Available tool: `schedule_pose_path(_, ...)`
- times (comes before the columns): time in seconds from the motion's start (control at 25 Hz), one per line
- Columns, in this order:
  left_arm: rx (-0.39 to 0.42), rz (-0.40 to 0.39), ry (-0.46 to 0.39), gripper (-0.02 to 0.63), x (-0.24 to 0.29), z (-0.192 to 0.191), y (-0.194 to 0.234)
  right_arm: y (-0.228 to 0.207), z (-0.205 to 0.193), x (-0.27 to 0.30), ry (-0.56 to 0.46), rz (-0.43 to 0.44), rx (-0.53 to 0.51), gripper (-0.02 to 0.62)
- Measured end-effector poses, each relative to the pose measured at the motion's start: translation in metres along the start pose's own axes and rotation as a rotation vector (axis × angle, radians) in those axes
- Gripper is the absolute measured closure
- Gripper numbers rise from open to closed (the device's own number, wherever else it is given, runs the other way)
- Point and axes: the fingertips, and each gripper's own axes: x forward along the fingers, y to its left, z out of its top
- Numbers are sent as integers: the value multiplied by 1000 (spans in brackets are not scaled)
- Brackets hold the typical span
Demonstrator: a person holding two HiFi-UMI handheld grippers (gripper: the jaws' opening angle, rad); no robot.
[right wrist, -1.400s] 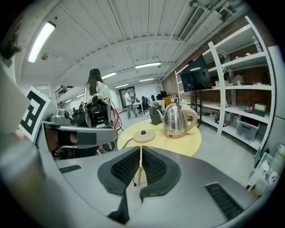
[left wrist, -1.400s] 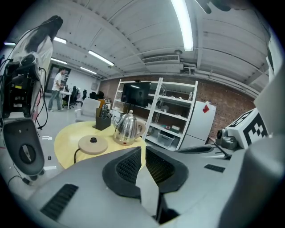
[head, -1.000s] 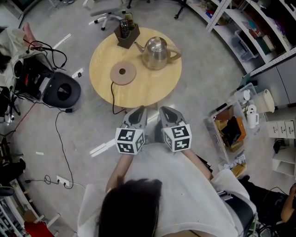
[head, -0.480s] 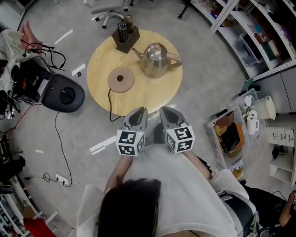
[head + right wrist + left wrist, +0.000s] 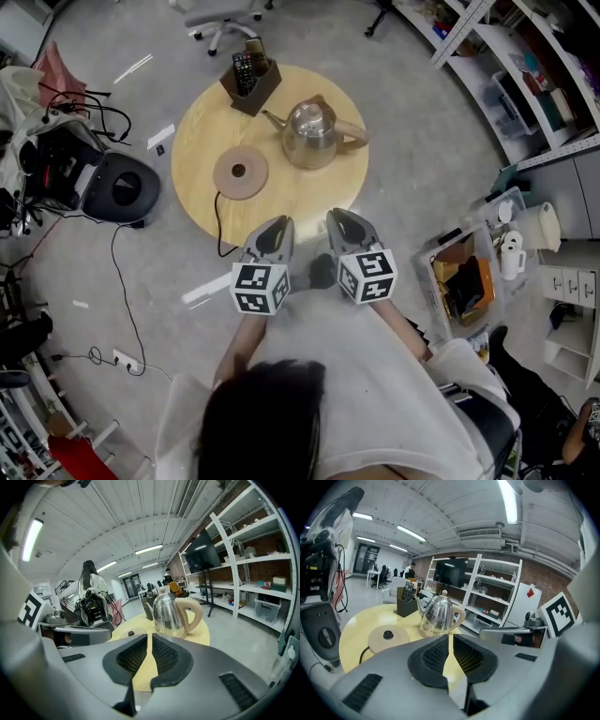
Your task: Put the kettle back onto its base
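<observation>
A steel kettle (image 5: 310, 133) with a beige handle stands on the right half of the round wooden table (image 5: 202, 127). Its spout points left and its handle right. Left of it lies the round beige base (image 5: 240, 173) with a dark centre and a black cord. The kettle (image 5: 438, 615) and the base (image 5: 387, 637) show ahead in the left gripper view; the kettle (image 5: 170, 613) shows again in the right gripper view. My left gripper (image 5: 276, 228) and right gripper (image 5: 343, 221) hover side by side at the table's near edge. Both are shut and hold nothing.
A dark wooden holder (image 5: 250, 78) with remote controls stands at the table's far edge. A black round device (image 5: 120, 191) and cables lie on the floor to the left. Shelving (image 5: 525, 66) and a crate of clutter (image 5: 463, 277) stand at the right. An office chair (image 5: 220, 14) is beyond the table.
Both grippers have moved forward to the table's near edge, side by side. The kettle and the base have not moved on the table.
</observation>
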Motion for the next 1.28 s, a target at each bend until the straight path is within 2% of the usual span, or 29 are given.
schedule_pose_path(0.2, -29, 28, -26, 555, 11, 12, 2, -16, 7, 9, 3, -2, -28, 566)
schedule_pose_path(0.52, -49, 31, -44, 555, 37, 22, -11, -59, 27, 18, -8, -39, -43, 565)
schedule_pose_path(1.0, -114, 55, -49, 555, 71, 18, -26, -102, 30, 39, 22, -34, -78, 560)
schedule_pose_path(1.12, -120, 60, -46, 555, 75, 16, -27, -109, 33, 43, 22, -21, -70, 487)
schedule_pose_path(1.28, -119, 62, -34, 555, 74, 17, -25, -112, 43, 48, 2, -40, -91, 471)
